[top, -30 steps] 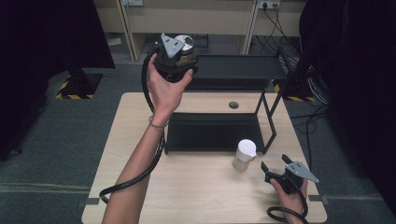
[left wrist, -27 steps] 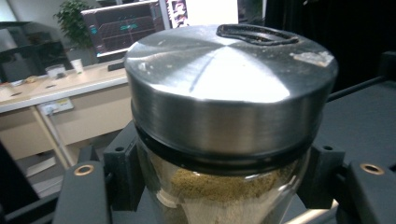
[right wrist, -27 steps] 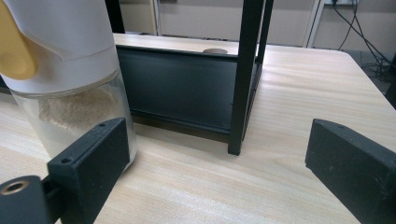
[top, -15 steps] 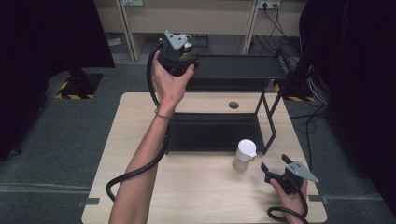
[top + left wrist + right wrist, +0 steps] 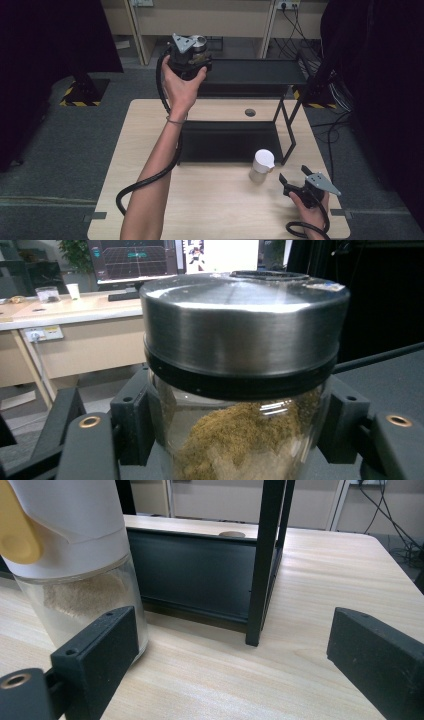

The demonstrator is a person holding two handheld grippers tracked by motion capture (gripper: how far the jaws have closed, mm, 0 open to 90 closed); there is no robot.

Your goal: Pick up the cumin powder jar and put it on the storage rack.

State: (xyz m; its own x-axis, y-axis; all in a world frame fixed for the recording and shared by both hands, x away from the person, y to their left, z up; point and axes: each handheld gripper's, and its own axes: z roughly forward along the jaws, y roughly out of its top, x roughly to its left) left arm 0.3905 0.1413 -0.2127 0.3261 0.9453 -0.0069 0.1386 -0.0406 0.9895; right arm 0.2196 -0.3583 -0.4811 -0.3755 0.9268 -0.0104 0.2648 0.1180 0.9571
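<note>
Holding the steel-lidded jar [image 5: 240, 375] clamped in my left gripper [image 5: 187, 57] above the rack's top shelf [image 5: 250, 77] — I'd lower it level, release once seated; right gripper [image 5: 300, 187] gapes empty beside the white-capped shaker [image 5: 261, 166] on the counter [image 5: 220, 205].

The jar [image 5: 240, 405] bottom runs off the left gripper view's edge, perhaps mid-glass.
</note>
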